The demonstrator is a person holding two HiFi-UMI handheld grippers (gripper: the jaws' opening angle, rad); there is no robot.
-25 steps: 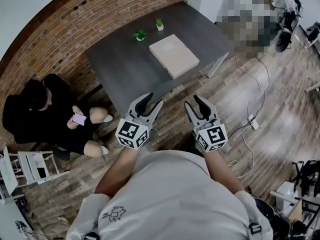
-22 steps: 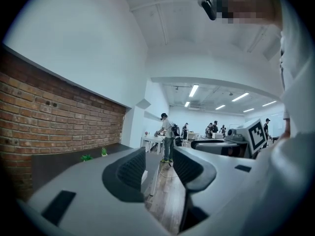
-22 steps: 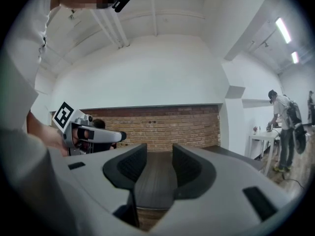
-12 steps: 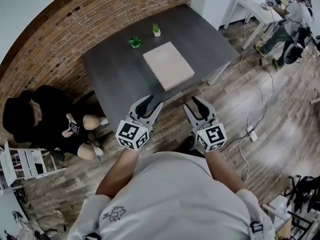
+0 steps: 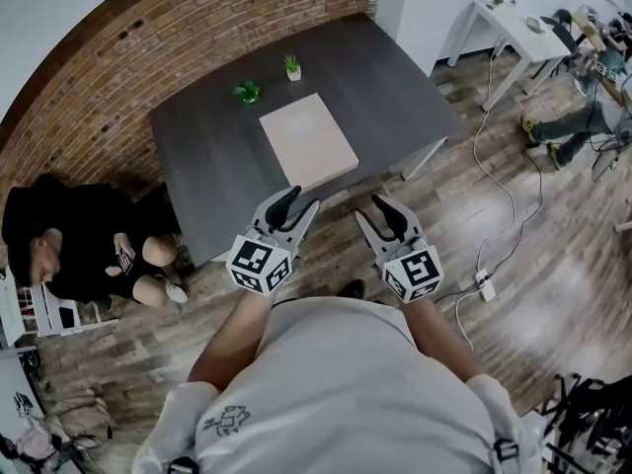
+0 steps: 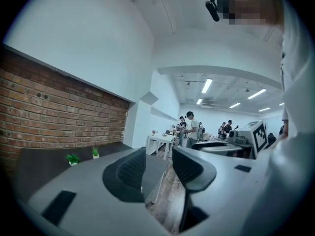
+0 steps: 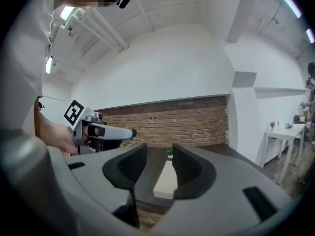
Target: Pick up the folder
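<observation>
**Ahead of left claw [image 5: 296, 203] and right claw [image 5: 375, 208]: folder [image 5: 307, 140] not yet reached**

Folder lies flat mid worktop [image 5: 207, 156], well apart from both claws. Both claws are released, jaws apart, nothing between them. They're held level side by side, likely to take the near edge together. Beyond folder: green plant [image 5: 247, 91], potted plant [image 5: 293, 65]. Seated person [image 5: 79, 250] left of left claw, cable [image 5: 494, 205] on floor to the right. Neither blocks approach.
</observation>
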